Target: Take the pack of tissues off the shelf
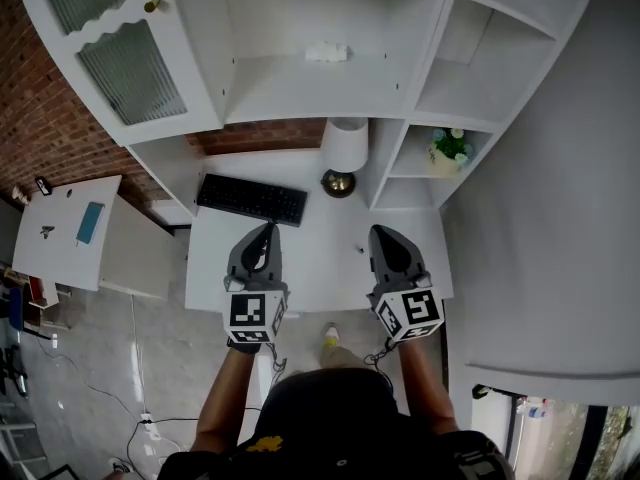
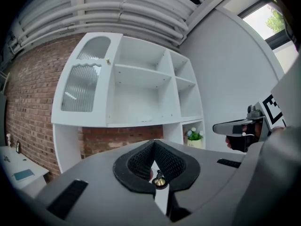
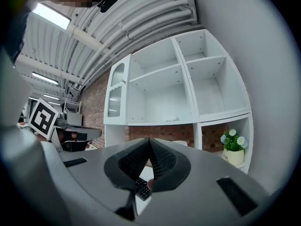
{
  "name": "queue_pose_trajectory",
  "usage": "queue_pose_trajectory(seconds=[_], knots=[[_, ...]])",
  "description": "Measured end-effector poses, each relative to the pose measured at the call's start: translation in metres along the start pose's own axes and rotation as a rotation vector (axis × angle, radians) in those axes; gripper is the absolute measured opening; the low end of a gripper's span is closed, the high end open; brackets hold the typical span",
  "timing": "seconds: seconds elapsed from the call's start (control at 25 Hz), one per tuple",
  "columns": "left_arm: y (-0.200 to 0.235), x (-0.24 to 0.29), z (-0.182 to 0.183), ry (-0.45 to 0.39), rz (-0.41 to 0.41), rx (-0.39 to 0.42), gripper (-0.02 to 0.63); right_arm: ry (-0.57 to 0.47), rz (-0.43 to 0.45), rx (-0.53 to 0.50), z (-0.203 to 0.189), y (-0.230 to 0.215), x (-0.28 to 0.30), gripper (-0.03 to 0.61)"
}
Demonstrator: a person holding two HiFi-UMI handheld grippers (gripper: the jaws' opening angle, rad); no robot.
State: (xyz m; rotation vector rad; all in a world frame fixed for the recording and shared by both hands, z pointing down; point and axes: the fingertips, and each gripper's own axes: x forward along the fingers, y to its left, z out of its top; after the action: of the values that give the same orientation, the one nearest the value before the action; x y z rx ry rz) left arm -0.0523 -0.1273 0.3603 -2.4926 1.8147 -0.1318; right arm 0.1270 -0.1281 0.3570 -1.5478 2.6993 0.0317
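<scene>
On the shelf: the pack of tissues is lying near the back wall of the wide middle bay, well apart from both of your grippers.
Pack, risk: it is sitting deep in the bay, so a level reach is likely pushing it against the back wall rather than catching it. A soft pack may also be slipping out of a shallow pinch.
Pack, look: it is showing as a small, flat, white packet, hardly standing out from the white shelf.
Lamp: it is standing on the tabletop just below the pack, so your arms are risking a brush on the way in.
Left gripper: you are holding it over the tabletop, fingers together, nothing between them.
Right gripper: its fingers are pressing together too, empty. Both are needing to open before any grasp.
</scene>
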Motion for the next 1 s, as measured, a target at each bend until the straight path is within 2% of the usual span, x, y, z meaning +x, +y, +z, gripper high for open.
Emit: queue_pose_trajectory(seconds=[0.24,0.56,0.84,1.0], knots=[[0.003,0.042,0.005,0.017,0.007,0.007,0.017,0.0,0.008,0.024,-0.001,-0.036,0.033,0.003],[0.023,0.065,-0.009,0.05,0.018,0.007,0.018,0.028,0.026,0.022,-0.011,-0.043,0.075,0.003],[0.057,0.084,-0.003,0.009,-0.023,-0.017,0.018,0.032,-0.007,-0.056,0.002,-0.032,0.103,0.003],[0.075,0.094,0.009,-0.01,-0.042,-0.016,0.018,0.045,0.049,-0.158,0.02,-0.013,0.119,0.003]])
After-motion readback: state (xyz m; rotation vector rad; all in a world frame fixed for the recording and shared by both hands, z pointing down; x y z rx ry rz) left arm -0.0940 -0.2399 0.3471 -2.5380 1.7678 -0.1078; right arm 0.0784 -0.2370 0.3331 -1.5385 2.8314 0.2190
